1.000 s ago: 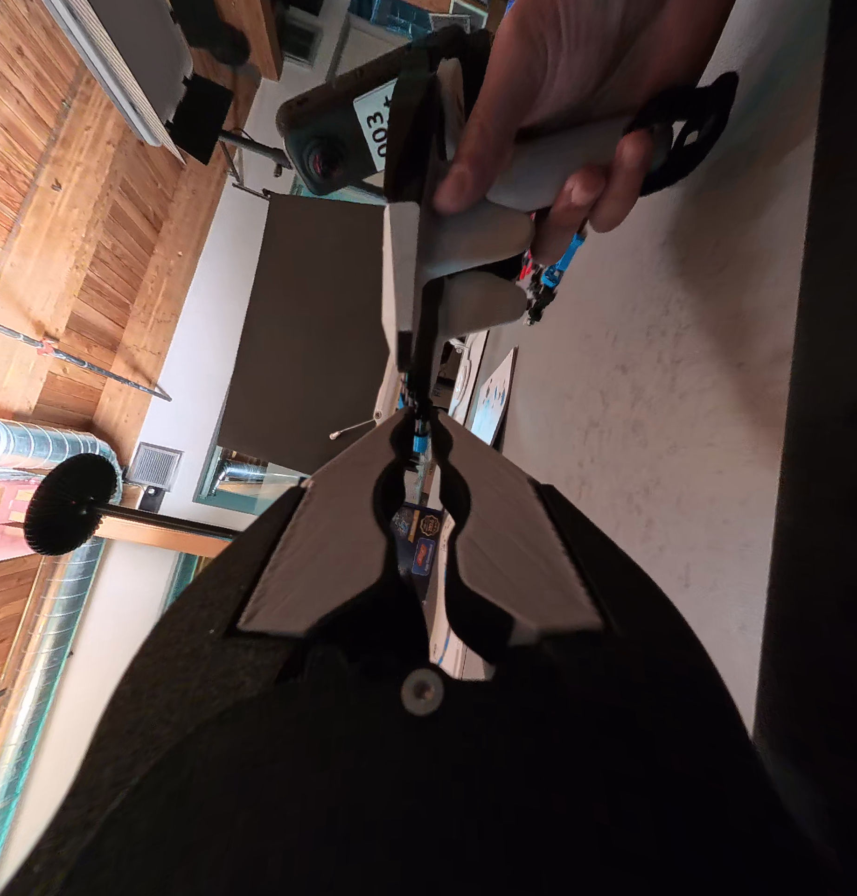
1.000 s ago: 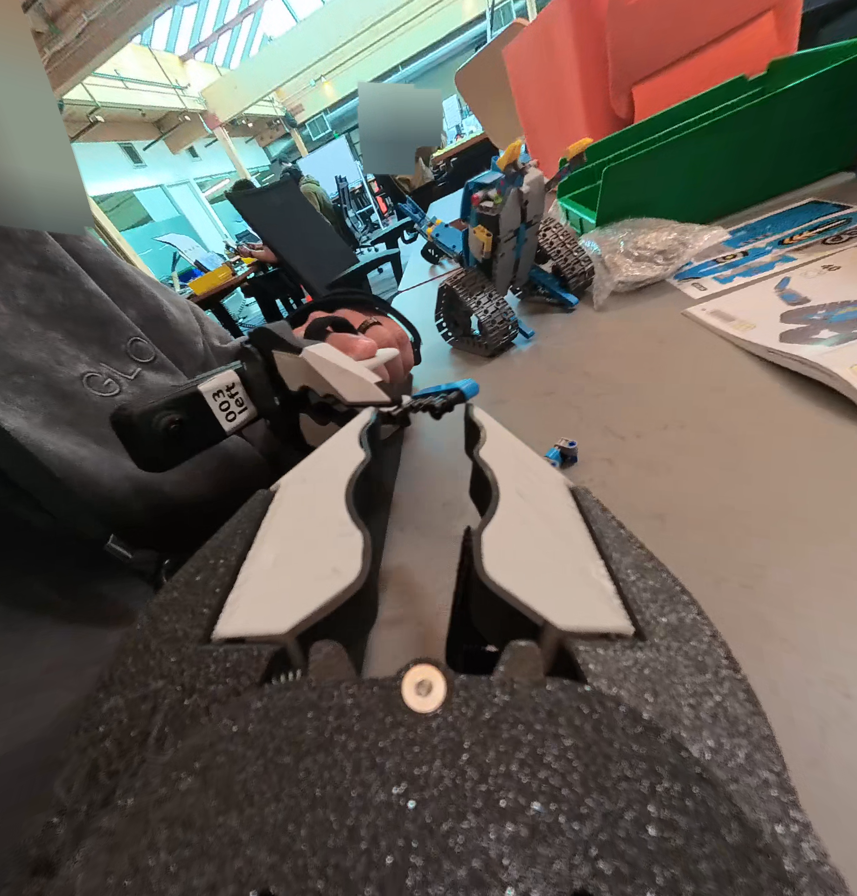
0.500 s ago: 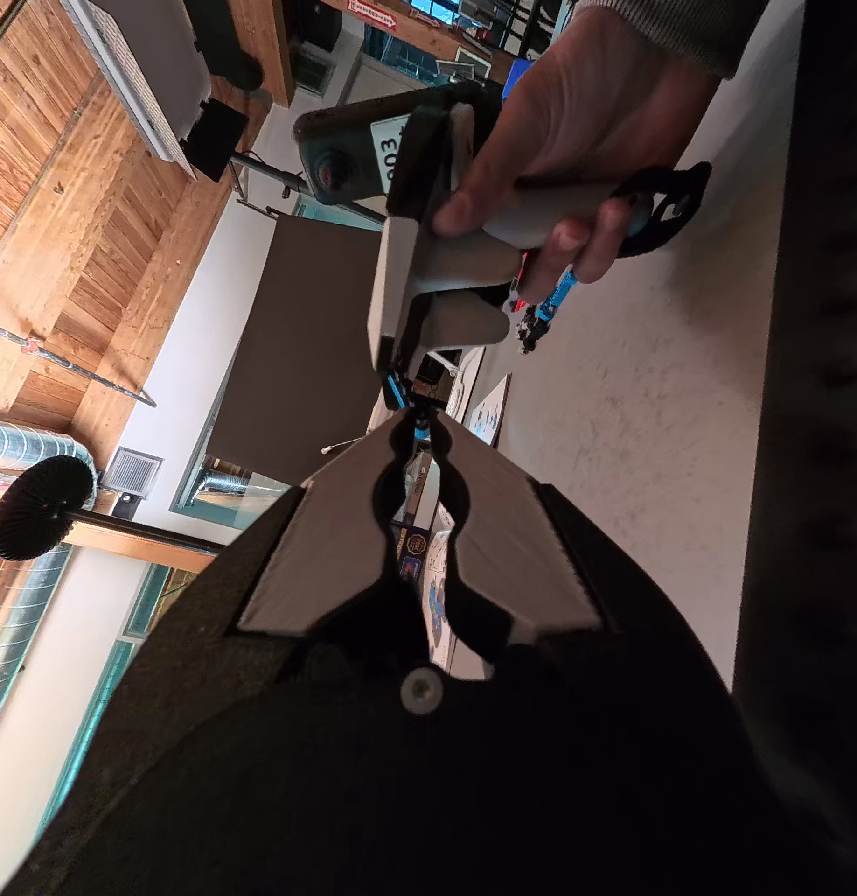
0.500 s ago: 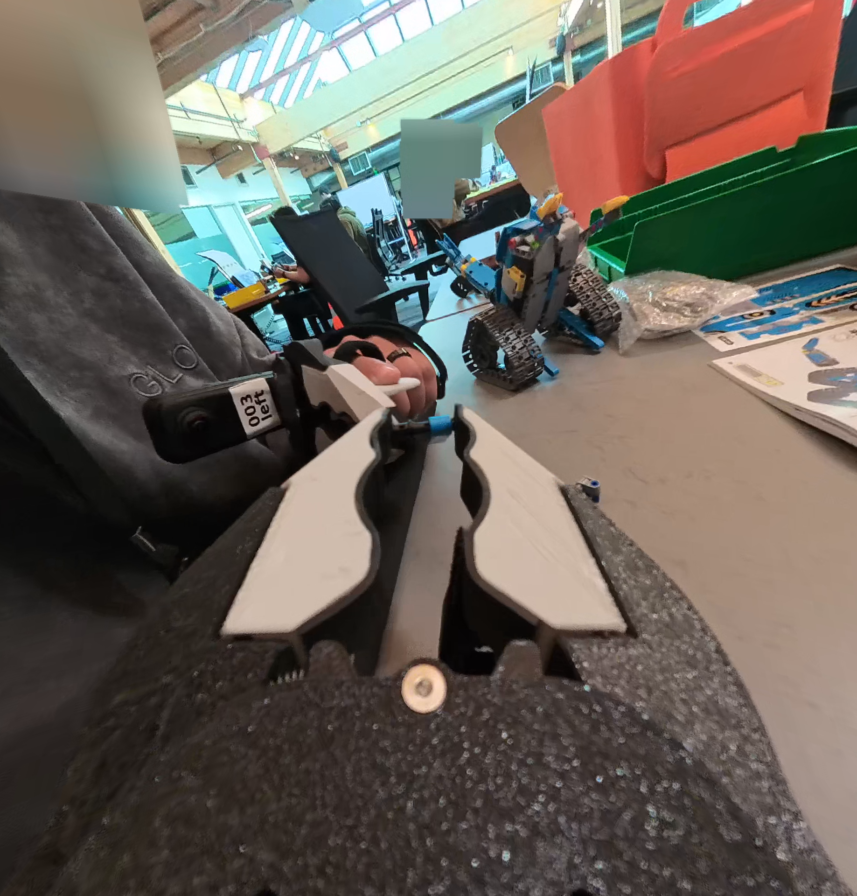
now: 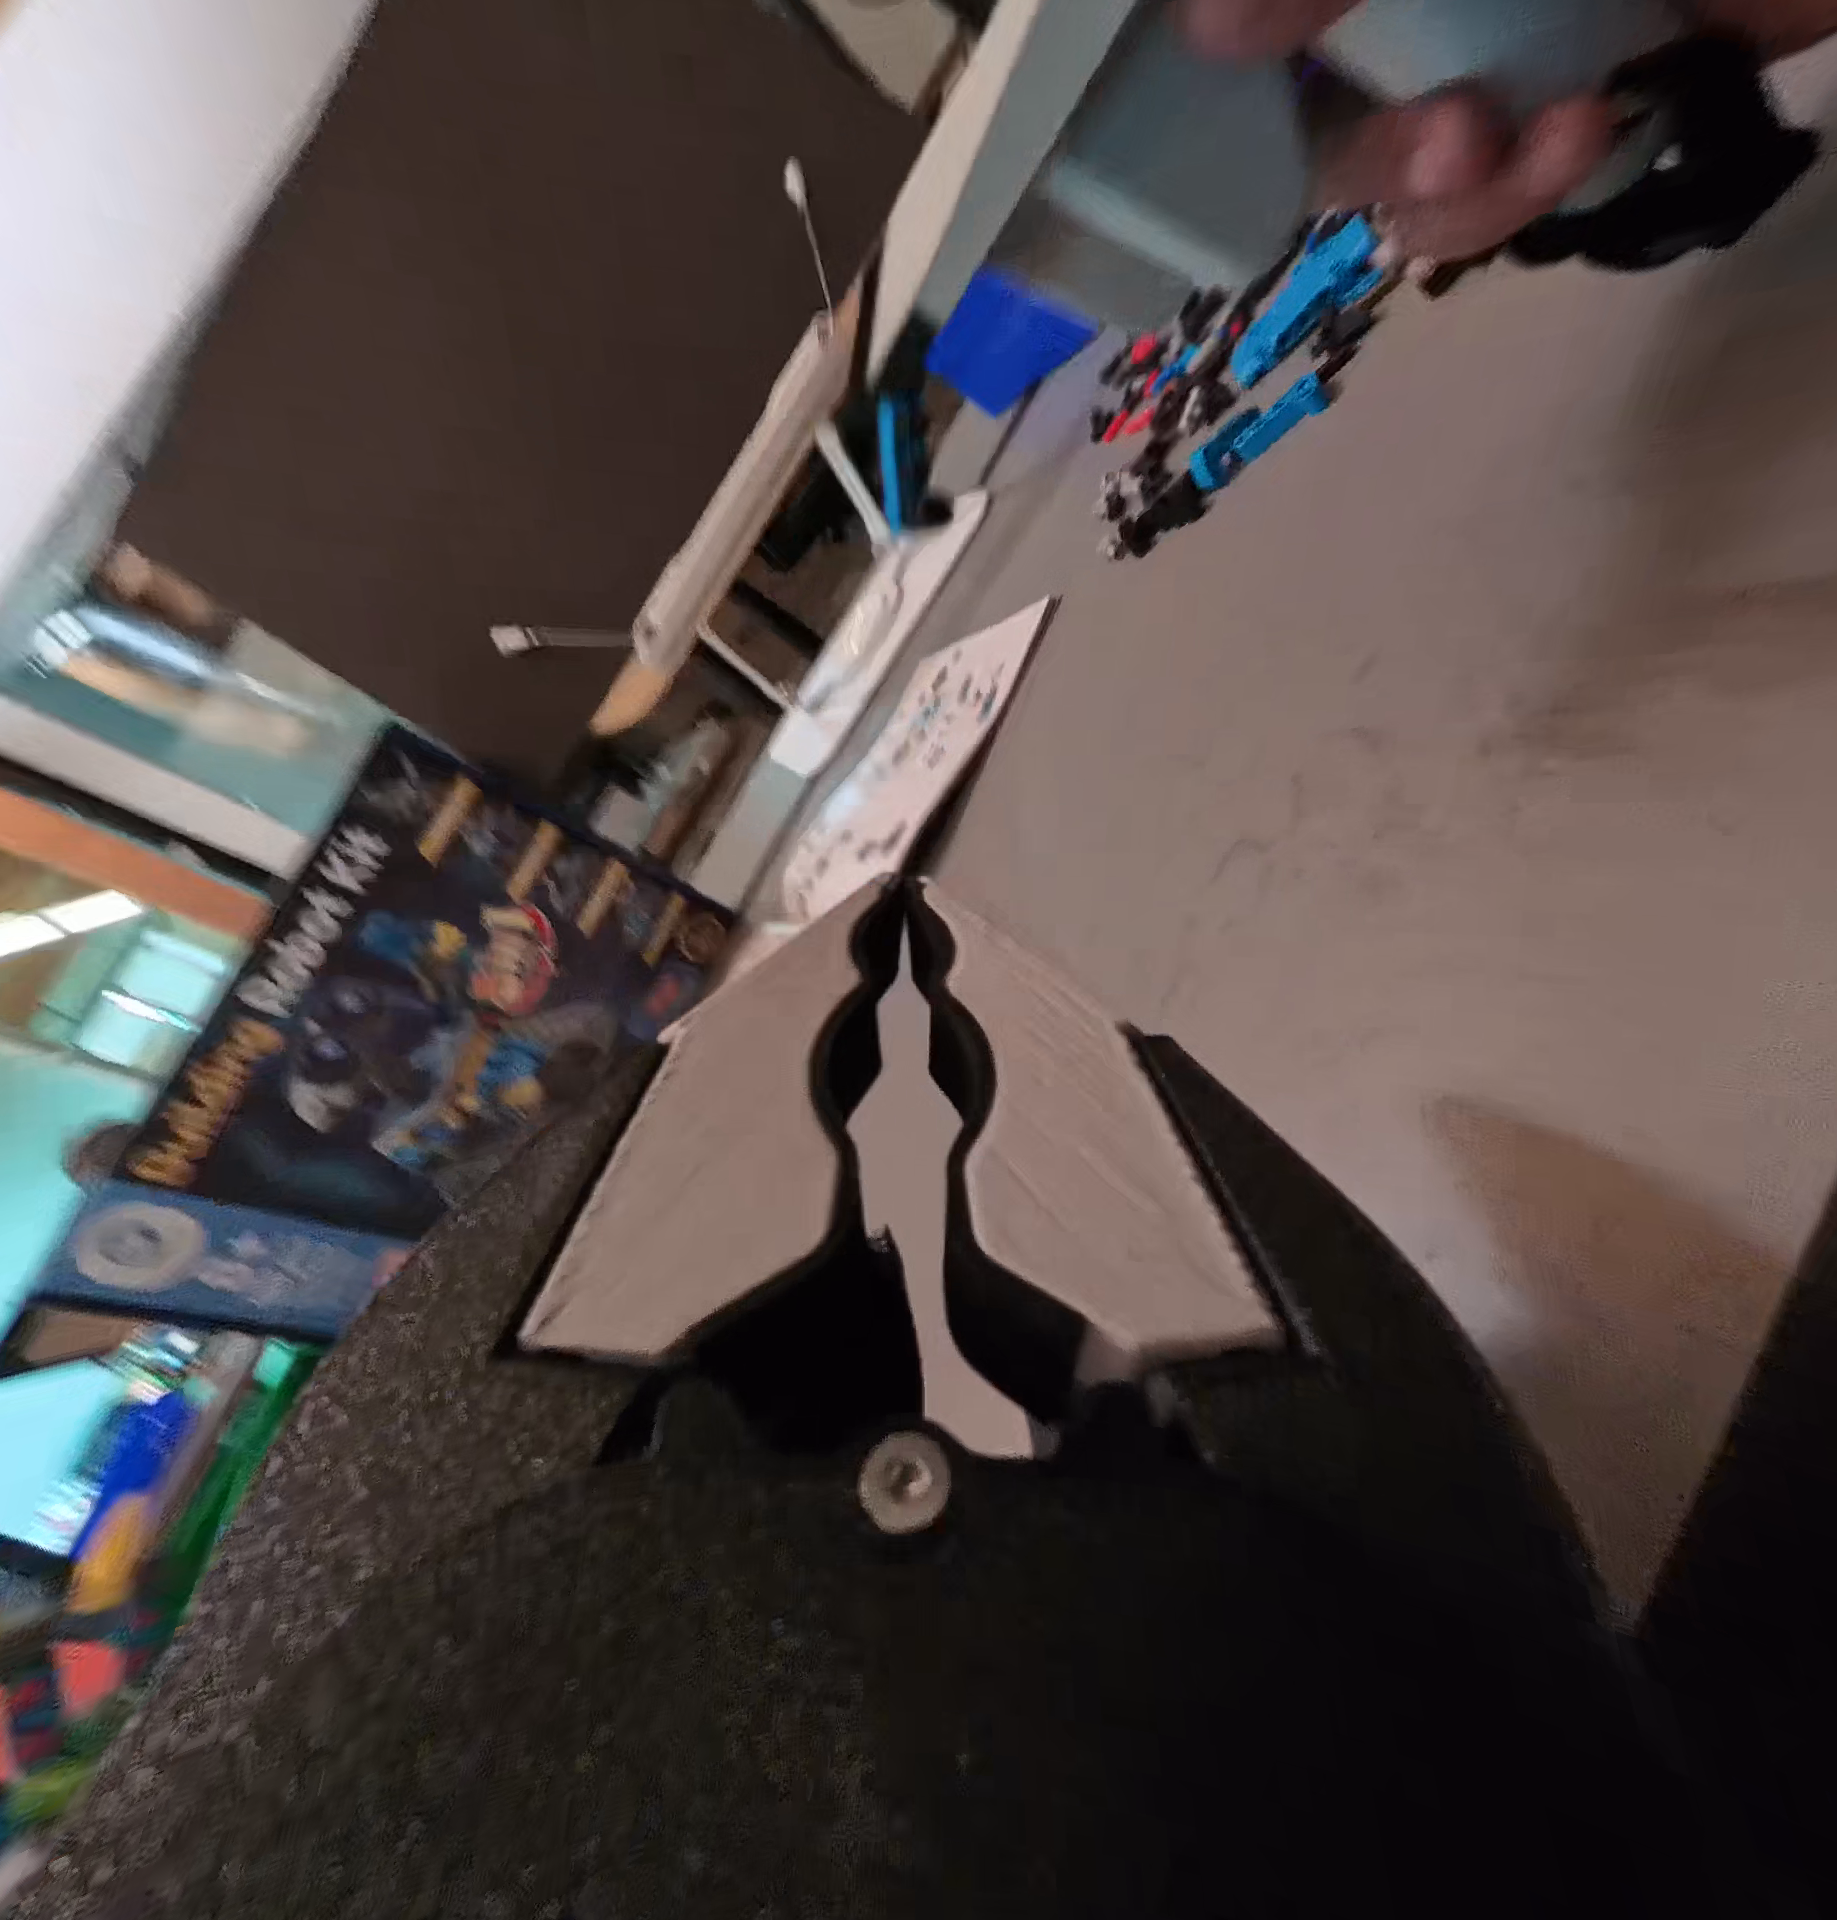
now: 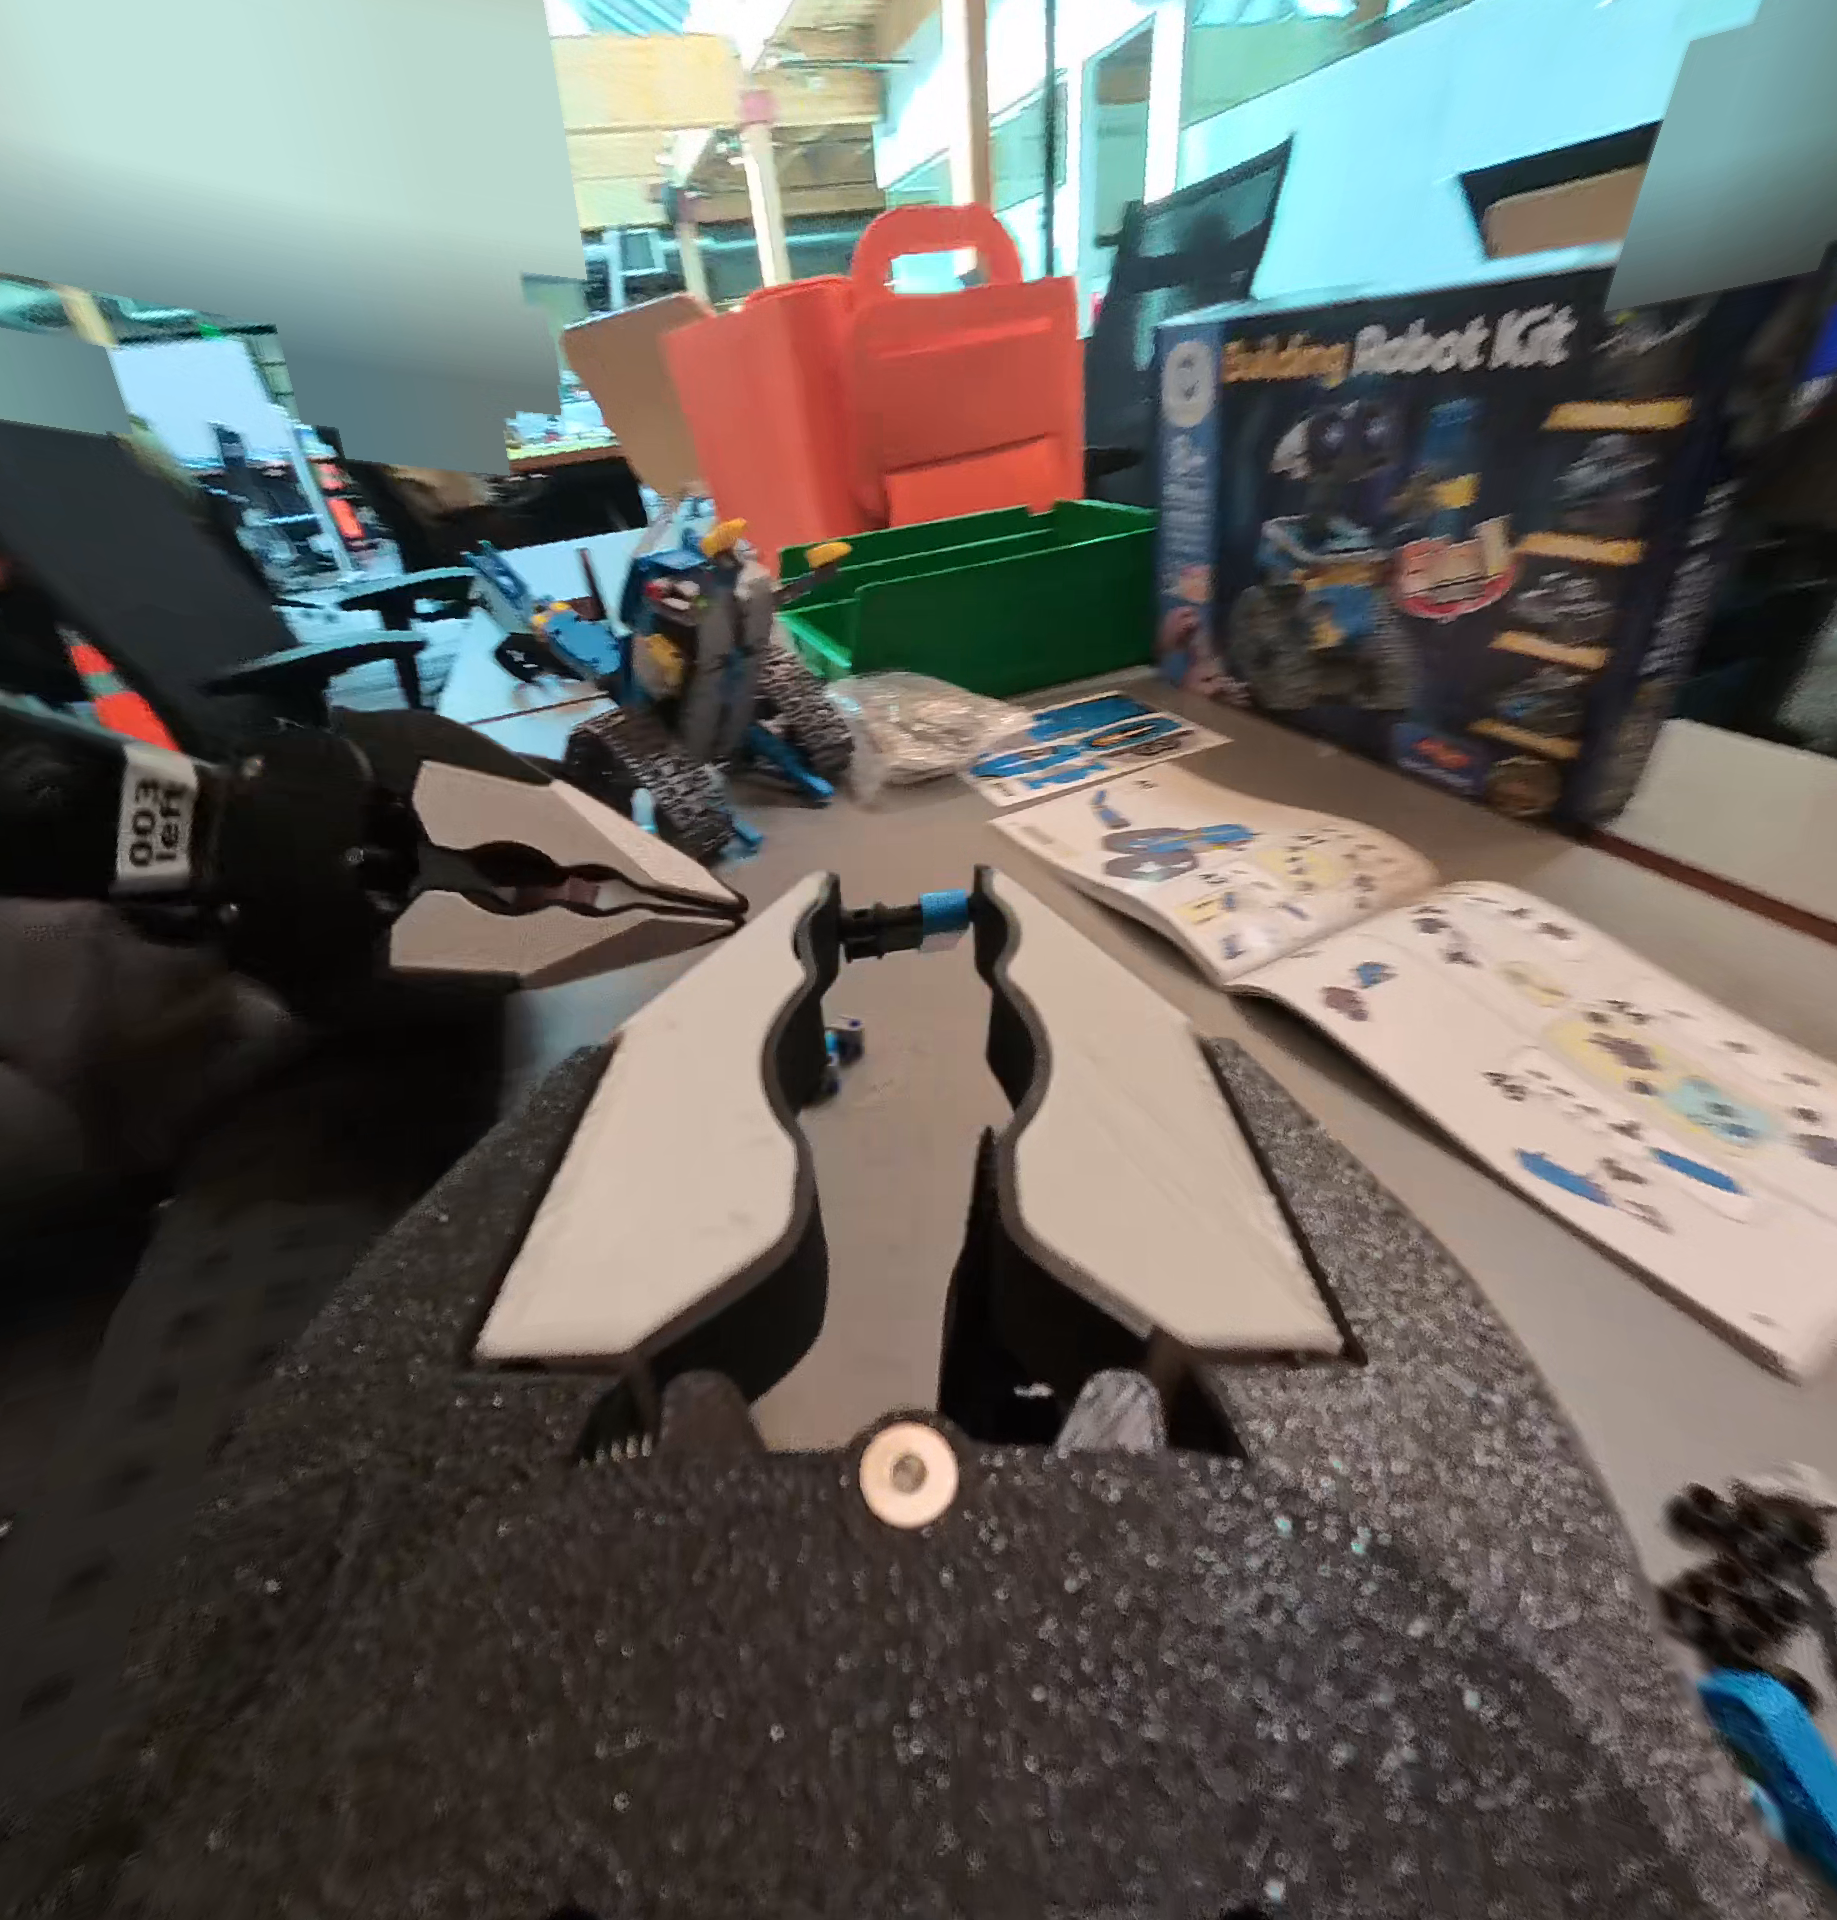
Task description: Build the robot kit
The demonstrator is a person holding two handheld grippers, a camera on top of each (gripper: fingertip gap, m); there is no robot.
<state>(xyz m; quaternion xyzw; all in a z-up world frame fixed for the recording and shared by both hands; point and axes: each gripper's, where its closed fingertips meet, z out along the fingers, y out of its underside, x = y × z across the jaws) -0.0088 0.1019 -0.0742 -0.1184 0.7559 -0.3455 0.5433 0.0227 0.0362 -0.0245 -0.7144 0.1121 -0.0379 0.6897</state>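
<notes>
My right gripper (image 6: 903,896) is shut on a small black and blue pin (image 6: 898,920). The pin lies crosswise between the fingertips, one pad on each end, held above the grey table (image 6: 893,1195). My left gripper (image 5: 906,883) is shut with nothing between its tips. In the right wrist view it (image 6: 732,906) sits just left of my right gripper's fingertips, apart from the pin. A small blue piece (image 6: 841,1039) lies on the table under my right fingers.
A tracked blue robot model (image 6: 706,675), a clear plastic bag (image 6: 924,717), a green bin (image 6: 976,613), an orange bag (image 6: 893,416) and a kit box (image 6: 1433,540) stand at the back. An open instruction booklet (image 6: 1413,987) lies right. Loose black and blue parts (image 5: 1236,384) lie farther off. Some 9 cm of space lies between my two pairs of fingers.
My left gripper held one end of the pin while my right closed on it. The left has since let go, shut on air and swung away; the right now holds the pin alone.
</notes>
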